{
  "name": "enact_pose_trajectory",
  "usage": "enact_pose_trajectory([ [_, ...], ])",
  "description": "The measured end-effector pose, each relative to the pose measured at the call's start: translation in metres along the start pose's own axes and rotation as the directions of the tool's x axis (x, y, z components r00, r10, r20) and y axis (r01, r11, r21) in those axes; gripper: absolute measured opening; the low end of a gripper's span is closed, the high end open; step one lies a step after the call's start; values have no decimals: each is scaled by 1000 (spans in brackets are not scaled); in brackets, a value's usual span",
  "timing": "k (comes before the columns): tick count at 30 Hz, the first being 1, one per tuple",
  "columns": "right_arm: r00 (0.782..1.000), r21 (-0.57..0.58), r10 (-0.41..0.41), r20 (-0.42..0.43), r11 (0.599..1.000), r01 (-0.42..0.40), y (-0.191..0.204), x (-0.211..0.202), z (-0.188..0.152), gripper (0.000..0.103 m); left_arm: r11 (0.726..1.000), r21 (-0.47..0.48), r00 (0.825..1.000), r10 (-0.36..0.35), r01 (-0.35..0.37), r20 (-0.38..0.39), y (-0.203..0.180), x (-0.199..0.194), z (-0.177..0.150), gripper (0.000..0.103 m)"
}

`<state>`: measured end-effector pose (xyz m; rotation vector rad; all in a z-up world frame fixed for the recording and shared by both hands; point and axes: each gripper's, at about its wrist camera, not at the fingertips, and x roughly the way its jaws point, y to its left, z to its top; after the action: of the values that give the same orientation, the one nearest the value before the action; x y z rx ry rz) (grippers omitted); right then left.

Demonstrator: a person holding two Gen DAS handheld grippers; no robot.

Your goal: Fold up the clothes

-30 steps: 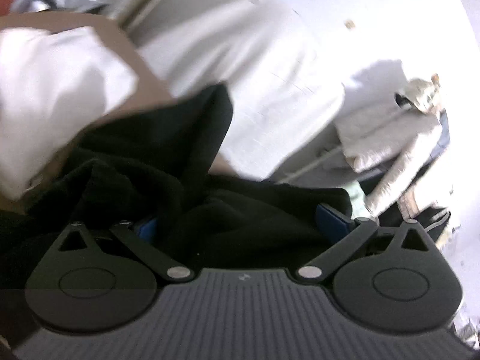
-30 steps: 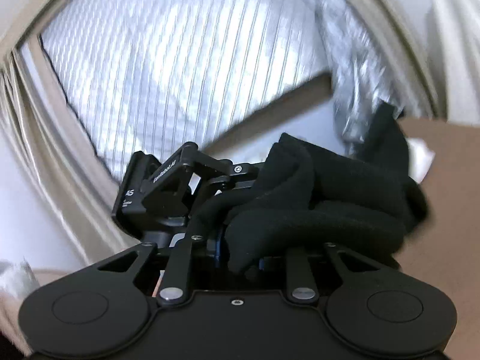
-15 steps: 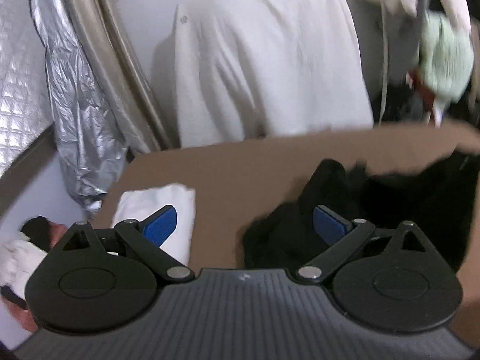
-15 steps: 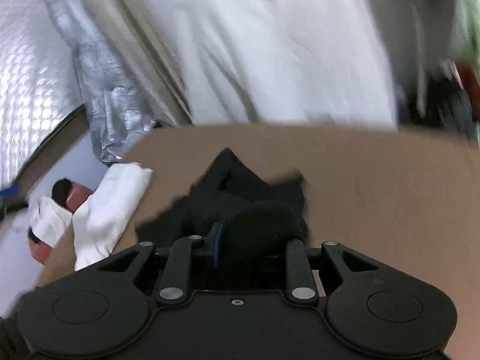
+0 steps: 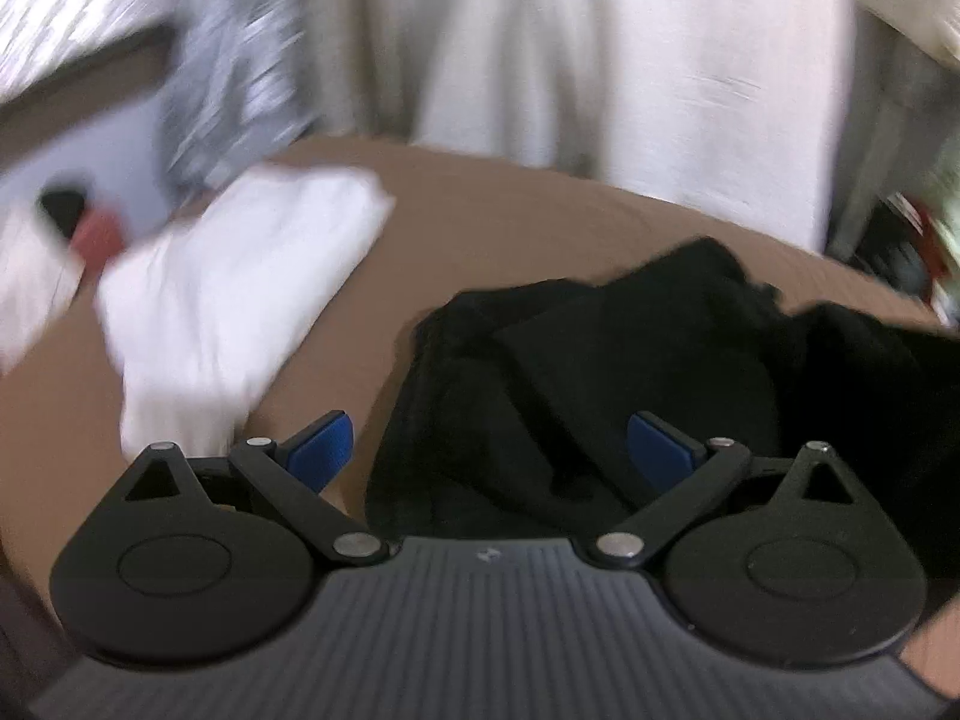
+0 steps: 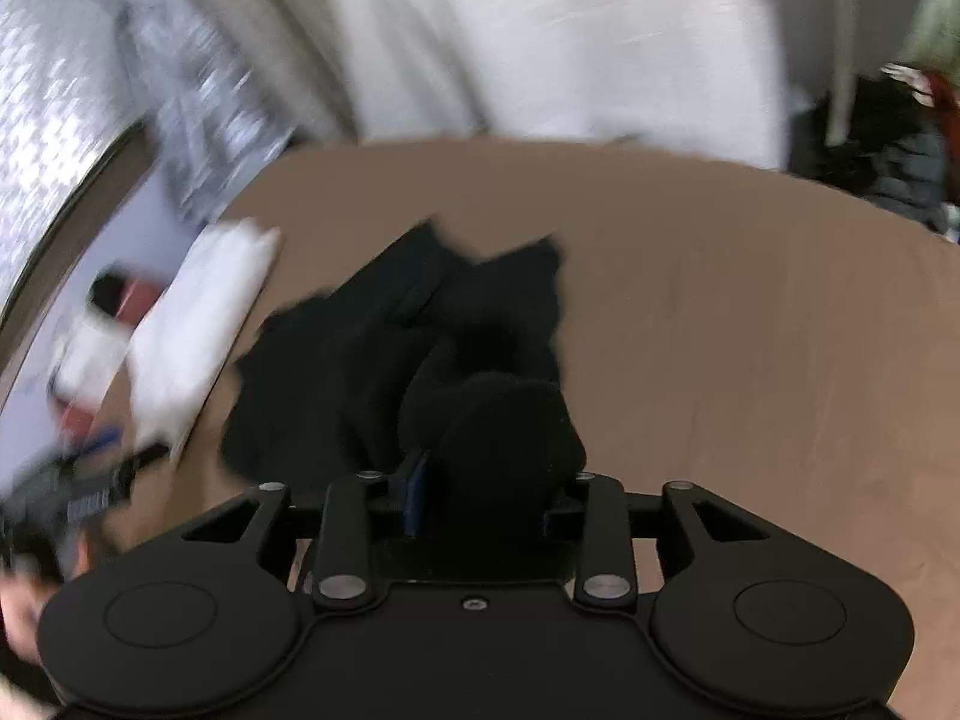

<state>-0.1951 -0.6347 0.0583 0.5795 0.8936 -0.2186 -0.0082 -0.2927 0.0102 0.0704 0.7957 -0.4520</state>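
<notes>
A crumpled black garment [image 5: 600,360] lies on the brown table [image 5: 510,210]. My left gripper [image 5: 492,444] is open just above the garment's near left edge, its blue pads [image 5: 324,444] wide apart and gripping nothing. In the right wrist view the black garment [image 6: 360,360] spreads away to the left, and a thick bunch of it fills my right gripper [image 6: 492,480]. Those jaws are opening, with the cloth still against the blue pad [image 6: 417,480]. A folded white garment [image 5: 240,300] lies at the table's left end.
A white sheet [image 5: 600,48] hangs behind the table's far edge. Silver quilted material [image 5: 240,60] stands at the back left. Red and white items [image 5: 96,228] lie on the floor beyond the table's left end. Dark clothes [image 6: 888,144] are piled at the far right.
A second ago both grippers held the black garment up. The left gripper has let go and swung over the table. The right gripper has come down, and the garment now rests on the table.
</notes>
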Motion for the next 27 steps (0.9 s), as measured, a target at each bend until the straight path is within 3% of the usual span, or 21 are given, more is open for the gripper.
enact_pose_trajectory([
  [2,998,43,32,56,999,-34,-19,15,-20,49,987,-157,999,-30,23,-42,6,13,-11,99],
  [3,999,52,15,48,999,-17,-28,25,-30,52,981,-192,997,-41,28,-61,5,18,-17,99],
  [5,991,22,-114,-64,993,116,-45,51,-44,52,992,-126,996,11,-22,-91,-8,21,-25,99],
  [7,949,-69,-276,-152,961,268,-61,72,-55,52,997,-7,994,74,-74,-77,-26,22,-31,99],
  [8,923,-116,-341,-175,939,325,-68,78,-58,52,994,58,993,100,-96,-55,-36,23,-33,99],
  [10,907,-158,-389,-163,918,365,-79,75,-59,54,989,115,994,100,-96,-30,-49,27,-35,99],
  [13,937,-42,-326,-128,945,323,-95,55,-54,54,999,51,997,17,-14,-75,-59,36,-41,99],
  [16,950,38,-300,-81,952,304,-96,47,-59,54,999,1,992,-41,41,-116,-70,45,-47,99],
  [19,964,102,-265,-37,958,267,-91,45,-73,55,998,60,996,-28,33,-90,-86,51,-50,99],
  [21,981,127,-191,-35,973,194,-85,48,-85,56,995,99,997,-20,27,-73,-97,55,-53,100],
  [23,986,103,-159,-44,981,163,-74,54,-93,63,990,142,998,-9,18,-61,-104,59,-55,101],
  [27,979,11,-197,-54,980,198,-61,64,-94,66,980,201,999,1,7,-38,-108,61,-60,102],
])
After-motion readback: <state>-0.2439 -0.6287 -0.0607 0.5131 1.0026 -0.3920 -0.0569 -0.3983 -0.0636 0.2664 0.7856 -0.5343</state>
